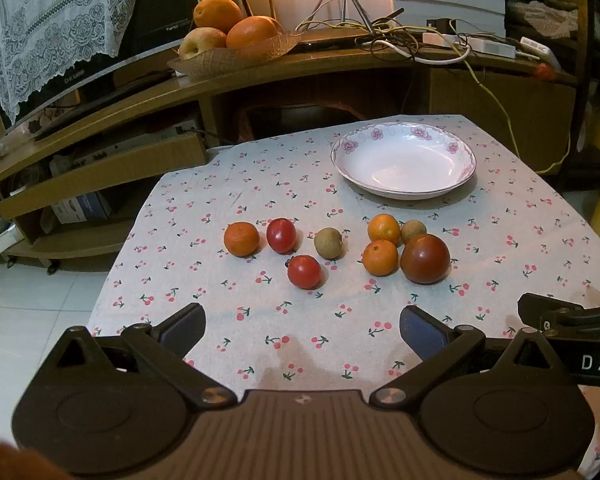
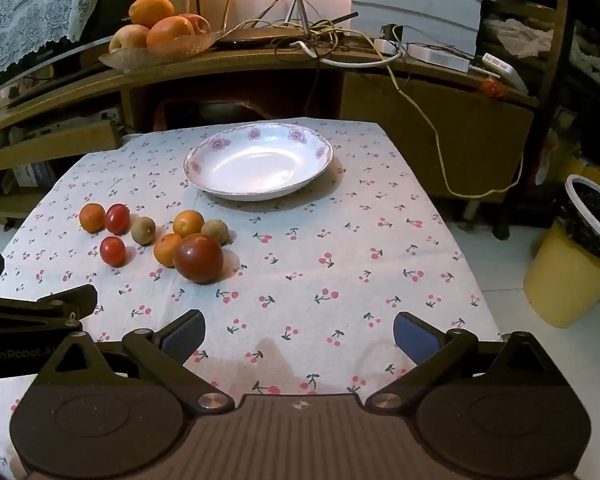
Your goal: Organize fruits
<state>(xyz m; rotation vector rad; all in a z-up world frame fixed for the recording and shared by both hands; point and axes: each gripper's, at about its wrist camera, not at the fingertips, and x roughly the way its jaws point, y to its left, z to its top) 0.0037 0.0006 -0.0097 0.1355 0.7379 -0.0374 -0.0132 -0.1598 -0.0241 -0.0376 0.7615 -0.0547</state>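
left gripper [image 1: 302, 330]: jaws spread wide, nothing between them, hanging over the near part of the cloth.
right gripper [image 2: 298, 332]: same deal, jaws wide apart and holding nothing; it sits just to the right of the left one, and each gripper's body pokes into the other's view.
fruit vs left jaws: the whole bunch lies straight ahead of the gap. Nearest is a small red tomato [image 1: 304, 271], pretty much centred. Behind it a second red tomato [image 1: 281, 235] touching a mandarin [image 1: 241, 239] off to the left, and a brown kiwi-looking fruit [image 1: 329, 243].
right-hand cluster: big dark tomato [image 1: 425, 258] ahead of the right jaw, pressed against two small oranges [image 1: 380, 257] [image 1: 384, 228], with another brown fruit [image 1: 413, 230] tucked behind.
fruit vs right jaws: everything is ahead and off to the left; the big dark tomato is closest.
plate [image 1: 404, 192]: white with pink flowers, nothing in it, beyond the fruit, ahead-right of the left jaws, ahead and slightly left of the right ones.
surface: table under a cherry-print tablecloth [image 2: 340, 264].
room: wooden TV stand [image 1: 260, 76] behind with a fruit bowl [image 1: 236, 54] and tangled cables; yellow bin [image 2: 572, 272] on the floor to the right.
edges: cloth drops off on the left and right; ahead of the right jaws it's bare cloth.
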